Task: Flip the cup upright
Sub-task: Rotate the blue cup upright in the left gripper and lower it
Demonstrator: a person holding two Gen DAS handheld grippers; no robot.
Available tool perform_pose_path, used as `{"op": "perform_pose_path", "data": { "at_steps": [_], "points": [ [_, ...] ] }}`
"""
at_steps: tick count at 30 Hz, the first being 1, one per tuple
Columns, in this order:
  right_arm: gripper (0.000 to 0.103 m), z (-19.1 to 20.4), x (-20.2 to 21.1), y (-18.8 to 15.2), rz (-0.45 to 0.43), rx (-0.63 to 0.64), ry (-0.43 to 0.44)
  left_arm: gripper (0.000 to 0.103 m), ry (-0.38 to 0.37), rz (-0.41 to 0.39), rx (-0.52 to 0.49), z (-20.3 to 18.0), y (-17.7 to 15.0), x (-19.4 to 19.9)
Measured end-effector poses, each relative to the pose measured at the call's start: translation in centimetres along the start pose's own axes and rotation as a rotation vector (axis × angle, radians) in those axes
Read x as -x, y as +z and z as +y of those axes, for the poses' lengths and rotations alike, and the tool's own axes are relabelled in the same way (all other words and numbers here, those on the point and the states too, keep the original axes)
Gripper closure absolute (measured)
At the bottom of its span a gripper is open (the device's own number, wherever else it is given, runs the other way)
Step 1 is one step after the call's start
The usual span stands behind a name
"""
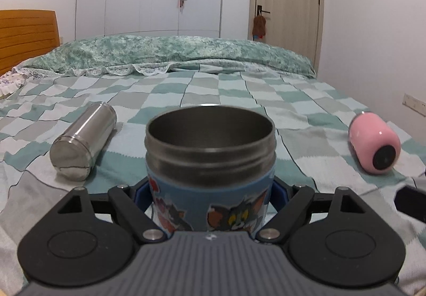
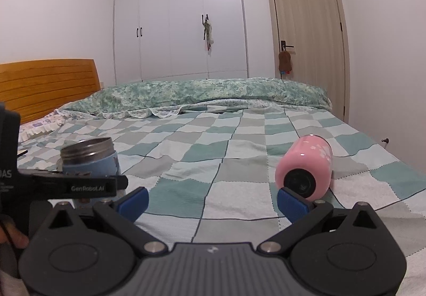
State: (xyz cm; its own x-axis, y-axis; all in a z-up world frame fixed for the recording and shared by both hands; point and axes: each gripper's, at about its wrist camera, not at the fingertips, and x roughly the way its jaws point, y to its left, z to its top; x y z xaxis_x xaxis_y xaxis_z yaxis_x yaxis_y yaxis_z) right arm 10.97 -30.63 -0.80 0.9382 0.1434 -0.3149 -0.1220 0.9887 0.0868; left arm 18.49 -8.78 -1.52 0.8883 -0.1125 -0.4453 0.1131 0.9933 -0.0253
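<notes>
My left gripper (image 1: 210, 197) is shut on a blue cartoon-print steel cup (image 1: 210, 152), which stands upright with its open mouth up; it also shows at the left of the right wrist view (image 2: 89, 160). A steel cup (image 1: 82, 140) lies on its side to its left. A pink cup (image 1: 374, 148) lies on its side at the right, base toward me. In the right wrist view my right gripper (image 2: 213, 201) is open and empty, its right fingertip (image 2: 293, 201) just before the pink cup (image 2: 306, 170).
All rests on a bed with a green and white checked quilt (image 2: 213, 152). A green folded duvet (image 1: 170, 53) lies along the far side, a wooden headboard (image 1: 26, 37) at the left. Wardrobe and door stand behind.
</notes>
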Motion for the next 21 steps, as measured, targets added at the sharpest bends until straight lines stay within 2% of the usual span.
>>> {"op": "perform_pose_path", "data": {
  "at_steps": [4,5,6,8,16,21],
  "points": [
    [0.000,0.5,0.3,-0.1,-0.013,0.017,0.000,0.016,0.021,0.000,-0.032,-0.5,-0.5,0.7],
    [0.000,0.6,0.3,0.0,-0.014,0.020,0.000,0.011,0.028,-0.003,-0.031,-0.5,-0.4,0.8],
    [0.000,0.7,0.3,0.0,-0.016,0.021,0.001,0.000,0.039,-0.014,-0.026,-0.4,-0.3,1.1],
    [0.000,0.8,0.4,-0.1,-0.024,0.025,0.003,0.000,0.051,-0.045,-0.016,0.0,-0.1,2.2],
    [0.000,2.3,2.8,0.2,-0.090,0.107,-0.002,0.000,0.007,-0.118,0.029,2.4,0.3,9.8],
    [0.000,3.1,5.2,-0.2,-0.095,0.126,0.004,0.000,0.009,-0.127,0.037,4.2,-0.4,13.8]
  ]
}}
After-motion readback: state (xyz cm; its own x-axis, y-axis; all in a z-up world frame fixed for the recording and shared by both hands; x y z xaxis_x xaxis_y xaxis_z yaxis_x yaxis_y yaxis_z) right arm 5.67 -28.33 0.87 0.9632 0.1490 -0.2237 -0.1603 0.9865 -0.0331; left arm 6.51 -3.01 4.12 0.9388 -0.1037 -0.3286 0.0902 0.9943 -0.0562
